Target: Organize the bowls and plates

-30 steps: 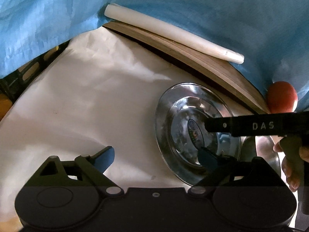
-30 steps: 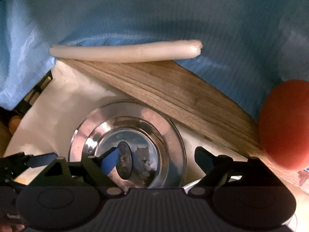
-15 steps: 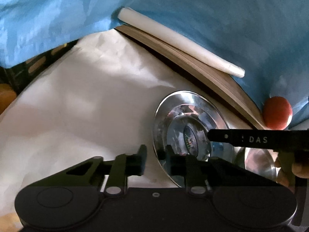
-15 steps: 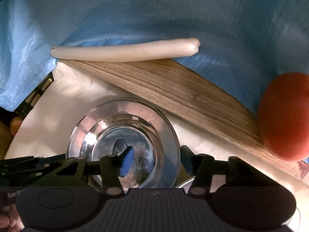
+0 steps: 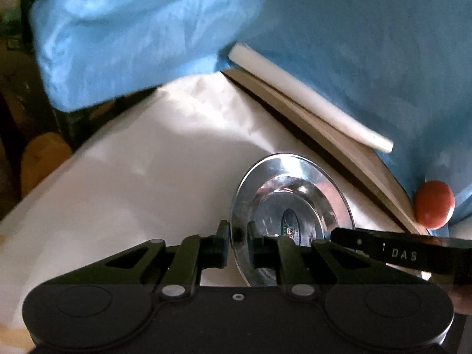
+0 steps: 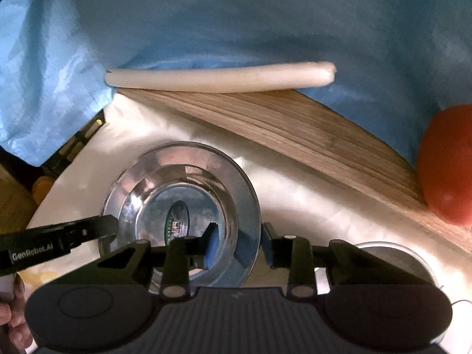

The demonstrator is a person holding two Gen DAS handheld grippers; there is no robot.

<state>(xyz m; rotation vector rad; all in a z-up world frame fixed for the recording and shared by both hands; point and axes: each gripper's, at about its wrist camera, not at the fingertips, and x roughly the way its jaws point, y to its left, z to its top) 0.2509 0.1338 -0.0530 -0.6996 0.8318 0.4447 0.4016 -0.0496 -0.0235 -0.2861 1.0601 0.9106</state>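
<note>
Steel plate (image 5: 290, 203), shiny and with an oval sticker in its well, sat on the white-covered tabletop (image 5: 141, 177), and everything else could be placed from it. To its left lay only bare white covering. At the plate's left rim the left claw (image 5: 238, 246) had its two black fingers drawn nearly together across the thin edge, one outside the rim and one inside, still closing onto it. Behind the plate a wooden board (image 6: 295, 129) ran slantwise, with a white roll (image 6: 221, 76) lying along its far edge against the blue sheet (image 6: 236, 14) that hung as a backdrop. At the plate's right rim the right claw (image 6: 239, 246) straddled the edge, its blue-padded finger inside the well and the other outside, the jaws closing but with a gap yet showing, so I could not tell whether the pads pressed the metal. Right of the plate, near that claw, sat a second steel dish (image 6: 395, 259), partly hidden. Farther right, by the board's end, rested a red-orange ball (image 6: 448, 165).
</note>
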